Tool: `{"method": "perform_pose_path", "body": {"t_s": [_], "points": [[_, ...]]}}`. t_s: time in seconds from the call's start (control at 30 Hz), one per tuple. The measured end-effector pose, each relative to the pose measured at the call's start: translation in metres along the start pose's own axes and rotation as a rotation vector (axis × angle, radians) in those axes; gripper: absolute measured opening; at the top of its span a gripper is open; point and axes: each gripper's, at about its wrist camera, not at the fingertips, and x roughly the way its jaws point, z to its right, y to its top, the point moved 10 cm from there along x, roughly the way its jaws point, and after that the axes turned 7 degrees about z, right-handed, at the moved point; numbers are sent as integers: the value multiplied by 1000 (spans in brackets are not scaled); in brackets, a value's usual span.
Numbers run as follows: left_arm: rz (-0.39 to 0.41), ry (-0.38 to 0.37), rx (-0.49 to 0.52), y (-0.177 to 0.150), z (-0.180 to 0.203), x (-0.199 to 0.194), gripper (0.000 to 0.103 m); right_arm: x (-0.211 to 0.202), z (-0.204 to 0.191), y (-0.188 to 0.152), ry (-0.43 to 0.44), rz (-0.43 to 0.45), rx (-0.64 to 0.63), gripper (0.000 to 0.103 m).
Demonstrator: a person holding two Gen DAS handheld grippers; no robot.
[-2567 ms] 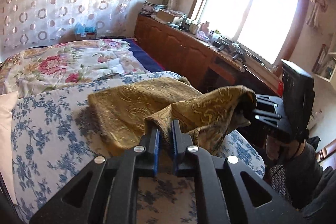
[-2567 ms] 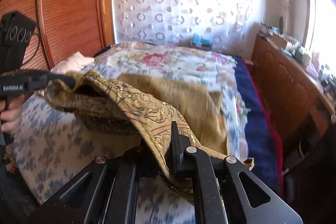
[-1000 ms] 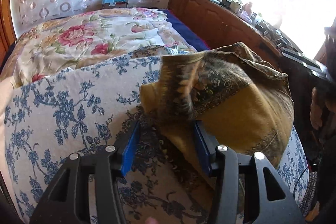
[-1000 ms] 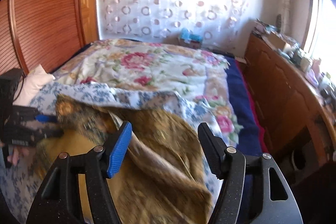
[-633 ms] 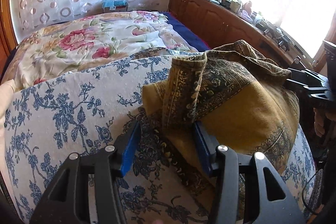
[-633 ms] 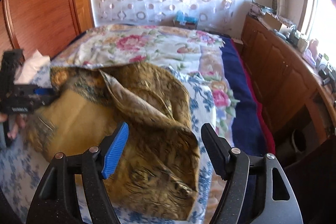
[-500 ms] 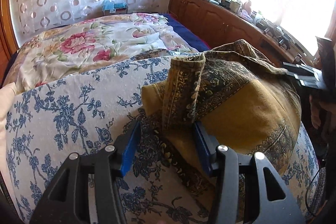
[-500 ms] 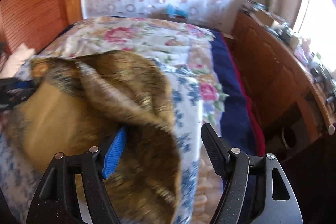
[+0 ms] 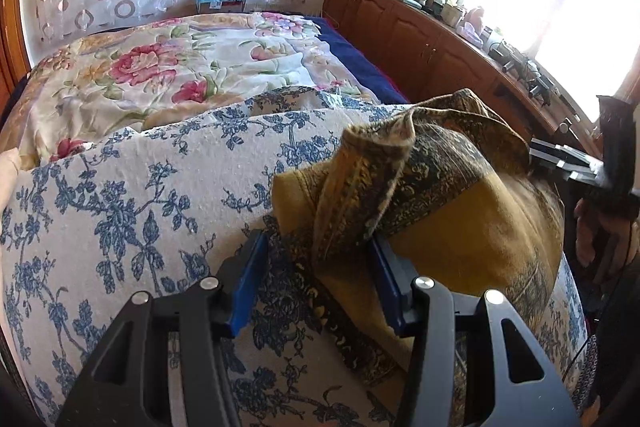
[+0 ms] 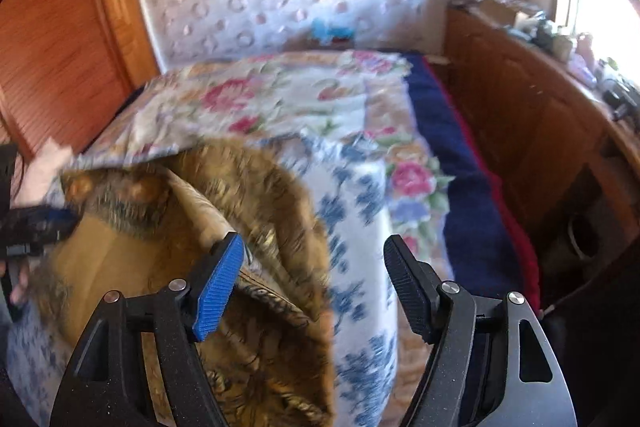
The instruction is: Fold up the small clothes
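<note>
A mustard-gold patterned garment (image 9: 460, 223) lies folded over on a blue-and-white floral pad (image 9: 120, 195) on the bed. My left gripper (image 9: 316, 275) is open, its blue pads straddling the garment's near left corner, which lies loose between them. My right gripper (image 10: 316, 279) is open and empty, above the garment's right edge (image 10: 248, 227); this view is motion-blurred. The right gripper also shows at the right of the left wrist view (image 9: 576, 163), and the left gripper at the left edge of the right wrist view (image 10: 36, 227).
A floral quilt (image 9: 160, 71) covers the bed beyond the pad, with a navy blanket edge (image 10: 464, 195) on its right. A wooden cabinet (image 9: 420, 43) cluttered on top runs under the window. A wooden wardrobe (image 10: 60, 47) stands left.
Both grippers let go of the garment after carrying its edge over and laying it down folded. Since half a second ago the right gripper has swung right; the left has barely moved.
</note>
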Motion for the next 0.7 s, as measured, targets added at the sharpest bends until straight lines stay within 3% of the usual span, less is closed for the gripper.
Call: {"method": "perform_pose_path", "body": {"t_s": [0.3, 0.43, 0.5, 0.6, 0.7], "points": [[-8, -72, -63, 9, 2, 6, 49, 21, 3, -19, 92, -58, 123, 78], [-6, -143, -101, 9, 4, 5, 29, 20, -2, -18, 121, -45, 112, 77], [-3, -157, -96, 10, 7, 3, 13, 19, -7, -18, 146, -47, 107, 64], [18, -167, -72, 12, 15, -2, 6, 18, -19, -19, 203, -60, 99, 39], [42, -180, -58, 15, 22, -11, 4, 17, -27, -21, 235, -71, 83, 23]]}}
